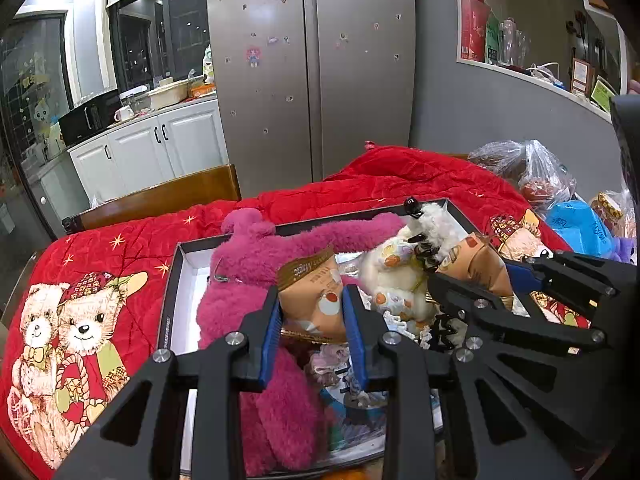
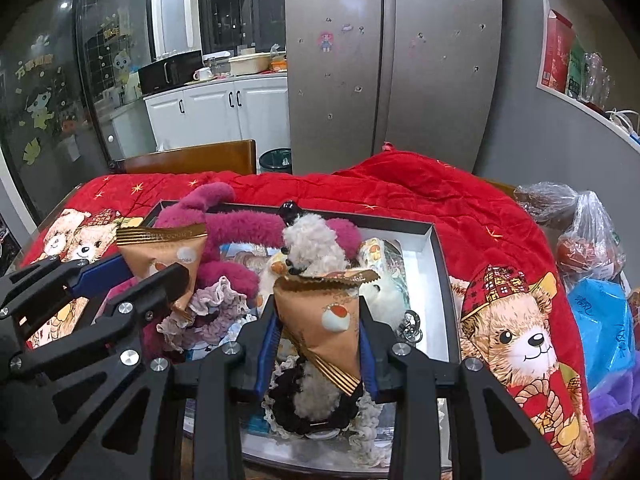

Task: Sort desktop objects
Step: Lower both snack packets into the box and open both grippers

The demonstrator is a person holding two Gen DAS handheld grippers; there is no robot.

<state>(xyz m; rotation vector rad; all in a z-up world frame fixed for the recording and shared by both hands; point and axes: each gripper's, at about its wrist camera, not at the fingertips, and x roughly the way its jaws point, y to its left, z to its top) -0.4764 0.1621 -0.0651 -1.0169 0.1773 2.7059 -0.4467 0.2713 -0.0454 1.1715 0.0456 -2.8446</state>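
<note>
Two tan snack packets hang over an open box, one gripped by each hand-held gripper. The left gripper (image 1: 312, 312) has its blue-padded fingers (image 1: 270, 332) clamped on the sides of one snack packet (image 1: 316, 296), which stands upright with its gold crimped seam at 12 o'clock. The right gripper (image 2: 318, 344) clasps the second snack packet (image 2: 328, 316) the same way, its pointed lower corner dipping between the fingers (image 2: 267, 346).

In the left wrist view the right gripper and its packet sit at 3 o'clock of the left packet; in the right wrist view the left gripper (image 2: 132, 276) and its packet (image 2: 168, 256) sit at 9 o'clock.

Below both packets lies the black-rimmed box (image 1: 176, 280), white inside and crowded. A pink plush toy (image 1: 256, 268) sprawls across its 9 o'clock half, one arm reaching toward 2 o'clock. A white fluffy toy (image 2: 316, 240) stands near the middle, and a cream plush (image 1: 390, 276) with orange spots lies just beside it. Frilly hair ties (image 2: 212, 308) rest under the left gripper.

The box sits on a red blanket (image 1: 400, 180) printed with teddy bears, spread over the desk. Plastic bags (image 2: 588, 240) cluster at 3 o'clock. A wooden chair (image 1: 168, 196) and a steel fridge (image 1: 312, 60) stand at 12 o'clock beyond.
</note>
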